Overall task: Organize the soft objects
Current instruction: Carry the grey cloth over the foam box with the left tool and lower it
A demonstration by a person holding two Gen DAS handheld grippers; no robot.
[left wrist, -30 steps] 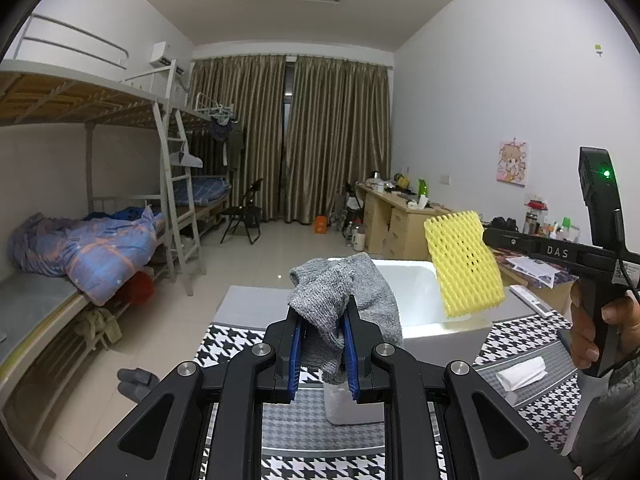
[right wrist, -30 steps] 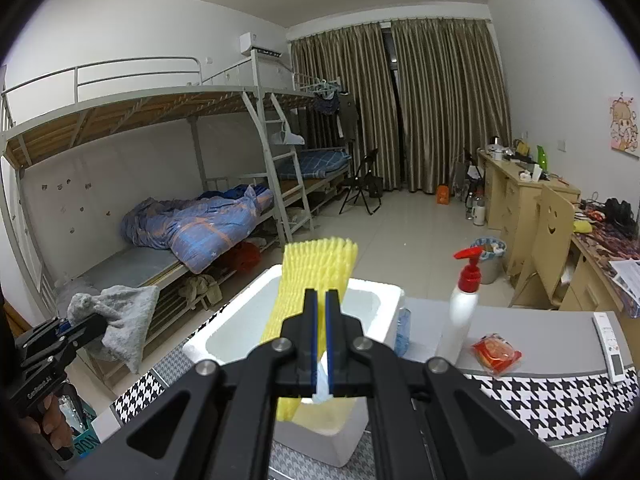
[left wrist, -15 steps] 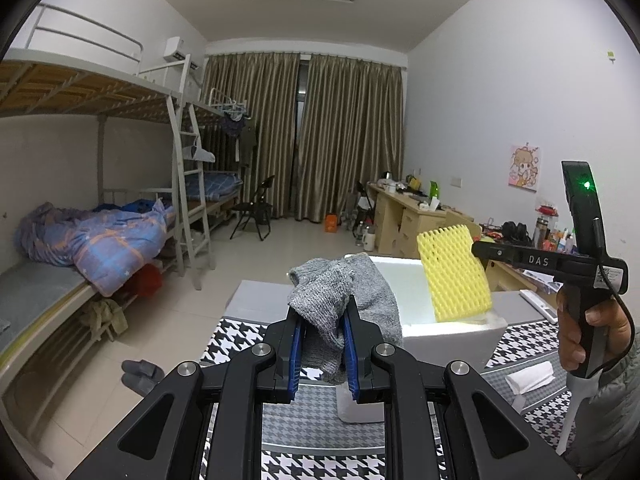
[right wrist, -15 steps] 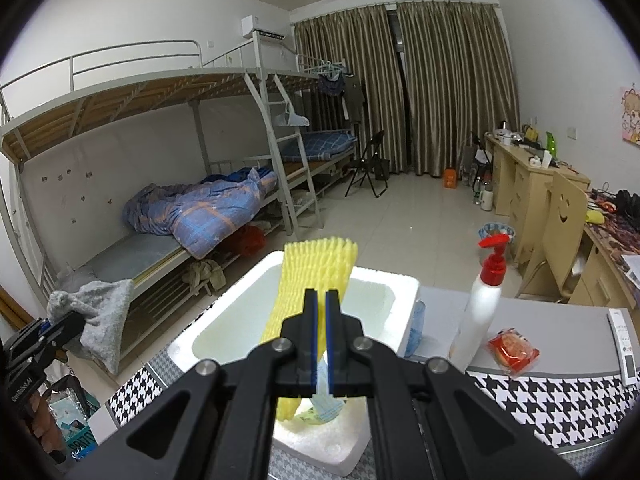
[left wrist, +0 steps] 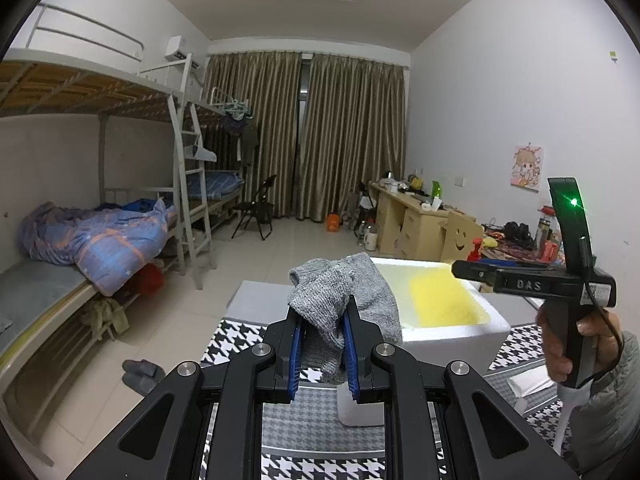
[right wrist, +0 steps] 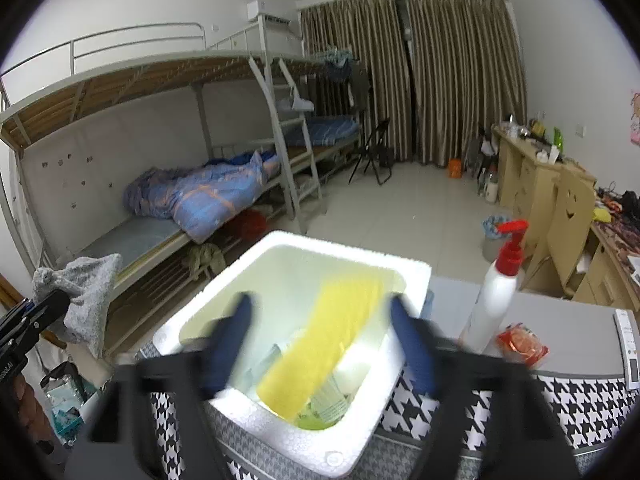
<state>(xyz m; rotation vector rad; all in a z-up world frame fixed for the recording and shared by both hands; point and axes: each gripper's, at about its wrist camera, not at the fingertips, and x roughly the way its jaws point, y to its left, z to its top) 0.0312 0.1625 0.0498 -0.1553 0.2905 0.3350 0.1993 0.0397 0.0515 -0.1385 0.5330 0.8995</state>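
Two grippers are in my hands: my left gripper (left wrist: 322, 354) clamps the grey knit cloth (left wrist: 344, 304) above the houndstooth table (left wrist: 320, 468), while my right gripper (right wrist: 320, 344), blurred, seems spread wide over the white foam box (right wrist: 248, 404). Yellow foam netting (right wrist: 320, 352) lies slanted inside it, beside a pump bottle (right wrist: 494, 292).

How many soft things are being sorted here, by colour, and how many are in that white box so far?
Grey knitted cloth, held in the left gripper: 1
Yellow foam net, in the white foam box, free of the right gripper, jaws wide: 1
Other items under it, too blurred to count
Total clearly seen: 2
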